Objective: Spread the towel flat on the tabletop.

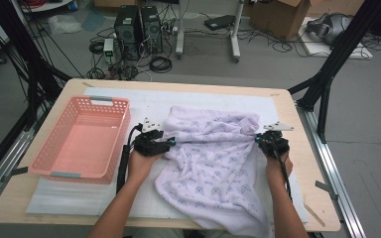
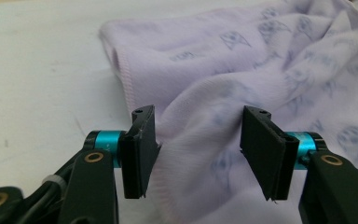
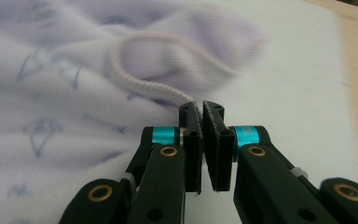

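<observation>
Towel [image 1: 213, 158] with unreadable blue printed motifs

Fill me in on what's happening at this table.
A person is working a pale lilac printed cloth with a handheld gripper in each hand. The right gripper is shut on the cloth's stitched edge at its right side. The left gripper is open, its jaws standing either side of a fold at the cloth's left edge, not yet closed. The cloth lies rumpled on the white mat, its near end hanging over the table's front edge. A pink basket sits empty to the left.
</observation>
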Demonstrator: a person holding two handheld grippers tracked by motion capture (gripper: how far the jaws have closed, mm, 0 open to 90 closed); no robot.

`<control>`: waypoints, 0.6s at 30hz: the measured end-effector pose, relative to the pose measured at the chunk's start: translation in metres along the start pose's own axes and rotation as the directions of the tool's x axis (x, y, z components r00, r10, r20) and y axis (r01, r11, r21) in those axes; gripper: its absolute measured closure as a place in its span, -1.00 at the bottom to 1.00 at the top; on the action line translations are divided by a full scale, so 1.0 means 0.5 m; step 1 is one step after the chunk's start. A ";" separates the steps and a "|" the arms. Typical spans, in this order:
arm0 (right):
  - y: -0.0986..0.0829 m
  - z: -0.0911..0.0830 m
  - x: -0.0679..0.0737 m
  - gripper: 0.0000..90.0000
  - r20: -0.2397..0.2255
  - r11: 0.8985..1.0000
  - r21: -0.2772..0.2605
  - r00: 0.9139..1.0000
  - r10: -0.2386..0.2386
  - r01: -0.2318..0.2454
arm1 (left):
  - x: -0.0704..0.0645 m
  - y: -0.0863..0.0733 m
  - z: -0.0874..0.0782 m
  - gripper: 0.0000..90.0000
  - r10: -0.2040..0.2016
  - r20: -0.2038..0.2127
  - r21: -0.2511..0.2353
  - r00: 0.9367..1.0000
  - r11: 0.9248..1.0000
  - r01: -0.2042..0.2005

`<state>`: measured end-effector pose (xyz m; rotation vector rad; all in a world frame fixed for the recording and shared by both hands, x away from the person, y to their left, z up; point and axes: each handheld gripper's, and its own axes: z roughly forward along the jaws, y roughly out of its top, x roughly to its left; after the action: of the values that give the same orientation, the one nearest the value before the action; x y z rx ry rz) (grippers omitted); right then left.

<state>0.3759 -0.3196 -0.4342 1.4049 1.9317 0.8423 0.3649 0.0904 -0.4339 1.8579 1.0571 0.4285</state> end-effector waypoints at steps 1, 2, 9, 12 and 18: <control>-0.004 0.003 -0.011 0.89 -0.016 0.999 0.005 0.998 0.053 -0.053 | -0.003 -0.004 -0.003 0.01 0.001 0.013 0.001 1.000 1.000 -0.001; -0.008 0.006 -0.018 0.85 -0.045 0.996 0.014 0.995 0.086 -0.086 | -0.005 -0.009 -0.007 -0.01 0.001 0.029 0.003 1.000 1.000 -0.001; -0.023 -0.047 0.000 0.44 -0.150 0.995 -0.069 0.987 0.064 -0.075 | -0.023 -0.038 -0.028 -0.09 0.022 0.084 0.021 0.996 0.999 -0.024; -0.030 -0.083 0.012 0.40 -0.204 0.994 -0.093 0.978 0.033 -0.053 | -0.027 -0.050 -0.034 -0.09 0.017 0.097 0.024 0.995 1.000 -0.019; -0.062 -0.147 0.024 0.27 -0.264 0.994 -0.109 0.964 -0.033 0.004 | -0.031 -0.063 -0.053 -0.11 0.018 0.108 0.039 0.994 0.999 -0.022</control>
<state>0.2980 -0.3264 -0.4140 1.2604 2.0571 1.1576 0.3231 0.0989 -0.4452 1.9065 0.9813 0.3166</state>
